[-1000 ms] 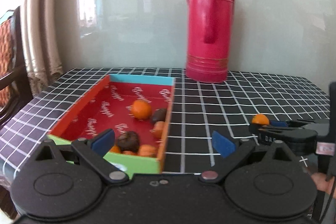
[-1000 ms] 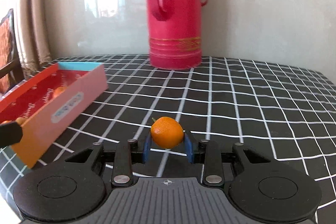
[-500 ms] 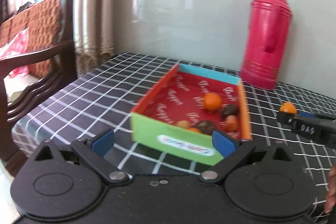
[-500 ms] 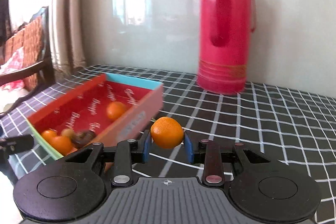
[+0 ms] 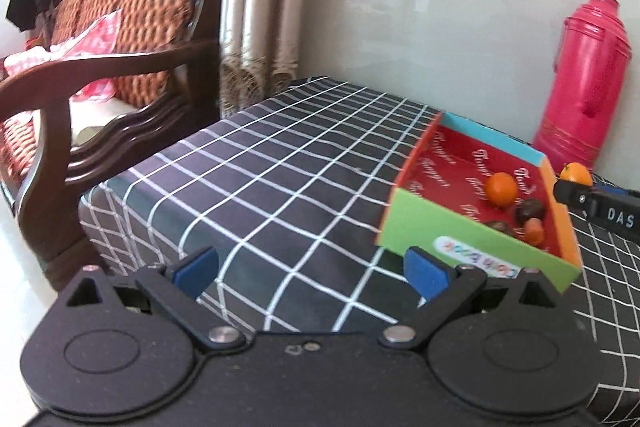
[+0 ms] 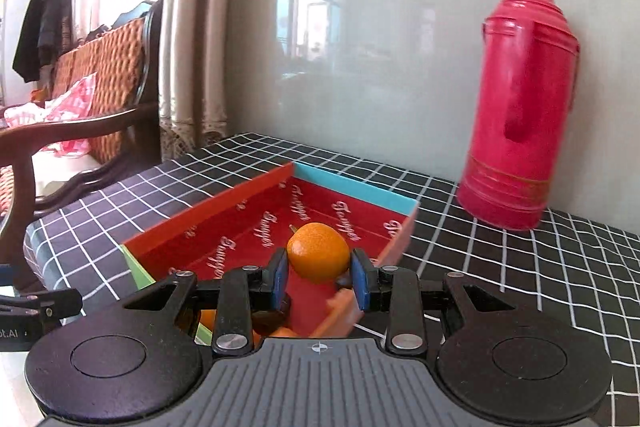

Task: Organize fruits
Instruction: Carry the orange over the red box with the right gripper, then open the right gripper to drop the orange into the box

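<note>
Orange mandarin (image 6: 318, 251) pinched in the right gripper (image 6: 319, 277) jaws; left gripper (image 5: 310, 269) jaws spread, empty.

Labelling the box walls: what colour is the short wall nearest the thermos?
Light blue wall, clearest in the right wrist view.

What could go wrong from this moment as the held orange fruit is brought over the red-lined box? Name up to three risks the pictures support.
1. The right tongs pinch the round orange fruit only at its sides; it might slip and roll across the checked tablecloth.
2. The box is shallow and already holds fruit near its green end; a drop from height could bounce out.
3. The red thermos stands close behind; a wide swing might knock it.
</note>
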The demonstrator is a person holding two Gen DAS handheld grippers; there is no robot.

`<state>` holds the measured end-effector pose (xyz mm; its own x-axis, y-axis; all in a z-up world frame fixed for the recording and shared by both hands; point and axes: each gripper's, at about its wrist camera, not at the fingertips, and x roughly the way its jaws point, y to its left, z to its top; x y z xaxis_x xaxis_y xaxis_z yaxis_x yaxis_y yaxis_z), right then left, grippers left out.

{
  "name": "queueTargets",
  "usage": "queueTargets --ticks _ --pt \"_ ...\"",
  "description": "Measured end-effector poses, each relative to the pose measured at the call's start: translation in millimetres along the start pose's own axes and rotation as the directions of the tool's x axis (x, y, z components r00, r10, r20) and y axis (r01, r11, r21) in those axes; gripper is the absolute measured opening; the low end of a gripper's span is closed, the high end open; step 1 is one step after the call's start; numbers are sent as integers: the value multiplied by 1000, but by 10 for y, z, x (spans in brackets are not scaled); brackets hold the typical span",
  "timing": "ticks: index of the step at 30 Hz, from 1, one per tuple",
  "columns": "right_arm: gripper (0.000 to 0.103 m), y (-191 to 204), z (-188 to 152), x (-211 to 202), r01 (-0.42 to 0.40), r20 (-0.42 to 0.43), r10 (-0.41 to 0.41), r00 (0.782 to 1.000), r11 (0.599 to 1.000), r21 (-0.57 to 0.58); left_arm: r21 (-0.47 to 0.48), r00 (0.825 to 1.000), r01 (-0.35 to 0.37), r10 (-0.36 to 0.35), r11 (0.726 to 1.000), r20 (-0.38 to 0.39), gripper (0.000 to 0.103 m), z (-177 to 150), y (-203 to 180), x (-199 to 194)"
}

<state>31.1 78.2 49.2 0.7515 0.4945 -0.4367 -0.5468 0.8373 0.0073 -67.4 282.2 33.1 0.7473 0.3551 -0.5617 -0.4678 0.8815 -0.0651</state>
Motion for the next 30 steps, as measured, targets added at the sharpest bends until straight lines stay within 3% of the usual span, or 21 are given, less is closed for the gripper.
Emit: queueTargets --ticks 15,30 --pt "34 223 57 258 -23 -30 22 999 1000 -20 -37 999 -26 26 999 -19 93 -14 221 34" --pt "34 561 124 653 10 -95 -20 995 995 -100 -66 999 -37 34 997 -34 93 -20 356 57"
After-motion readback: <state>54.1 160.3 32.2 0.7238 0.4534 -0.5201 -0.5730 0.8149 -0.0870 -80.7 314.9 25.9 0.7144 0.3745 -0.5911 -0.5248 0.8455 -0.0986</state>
